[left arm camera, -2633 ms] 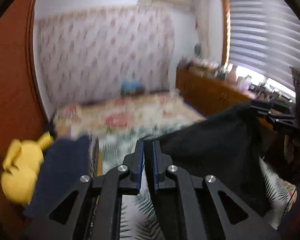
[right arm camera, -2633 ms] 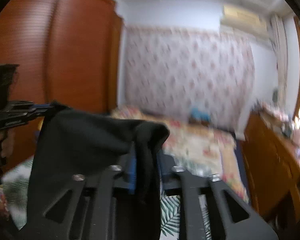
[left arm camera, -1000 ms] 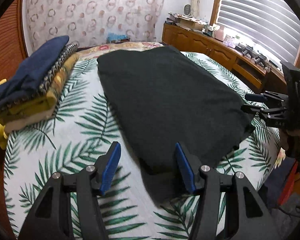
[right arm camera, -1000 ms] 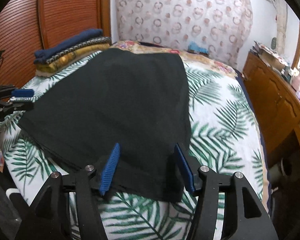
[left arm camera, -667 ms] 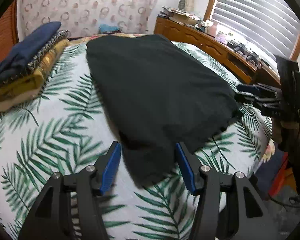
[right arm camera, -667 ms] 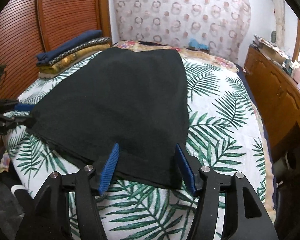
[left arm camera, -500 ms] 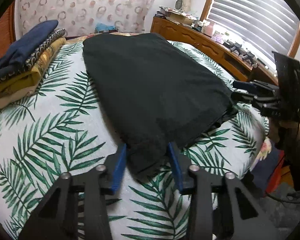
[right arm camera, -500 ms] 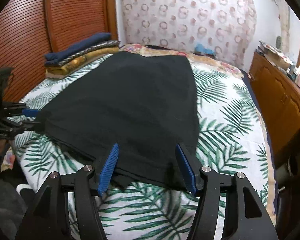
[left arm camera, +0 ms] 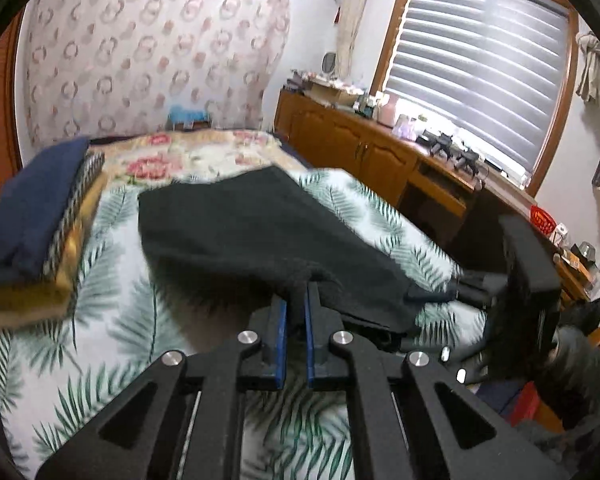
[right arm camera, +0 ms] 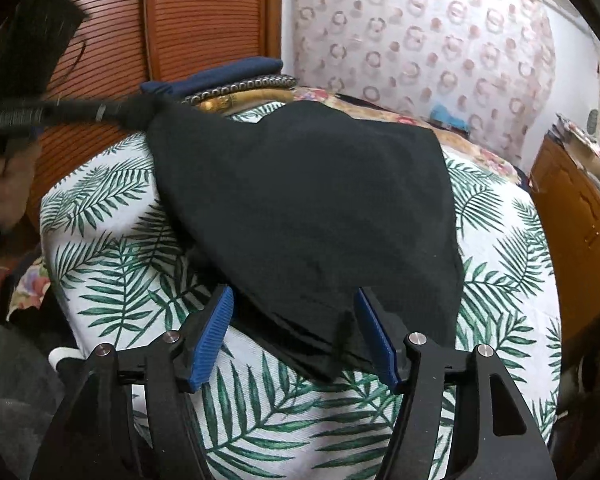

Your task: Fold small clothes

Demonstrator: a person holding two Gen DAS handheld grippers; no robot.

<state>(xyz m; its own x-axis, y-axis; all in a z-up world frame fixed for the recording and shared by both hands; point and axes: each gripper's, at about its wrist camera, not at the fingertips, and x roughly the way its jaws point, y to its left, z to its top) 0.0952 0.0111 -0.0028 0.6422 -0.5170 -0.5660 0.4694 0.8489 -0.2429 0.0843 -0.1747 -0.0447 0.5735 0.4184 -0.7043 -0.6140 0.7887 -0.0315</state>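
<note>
A black garment (left arm camera: 260, 232) lies spread on the palm-leaf bedcover (left arm camera: 112, 320). My left gripper (left arm camera: 296, 304) is shut on the garment's near corner and holds it raised off the bed. The right wrist view shows that left gripper (right arm camera: 132, 109) blurred at the upper left, pulling the black garment (right arm camera: 320, 208) up into a peak. My right gripper (right arm camera: 294, 332) stands open low over the bedcover (right arm camera: 112, 240), with the garment's other near corner lying between its blue pads (right arm camera: 212, 340). In the left wrist view the right gripper (left arm camera: 466, 285) is a blur at that corner.
A stack of folded clothes (left arm camera: 32, 220) sits at the bed's far left, also the stack (right arm camera: 228, 76) by the slatted wardrobe door (right arm camera: 204, 20). A wooden dresser (left arm camera: 380, 160) runs along the bed's right side under the window blinds. A person's hand (right arm camera: 4, 184) holds the left tool.
The left gripper's jaws closed on the garment's near corner and lifted it off the bed. The right gripper stayed open around the other corner and shifted a little sideways.
</note>
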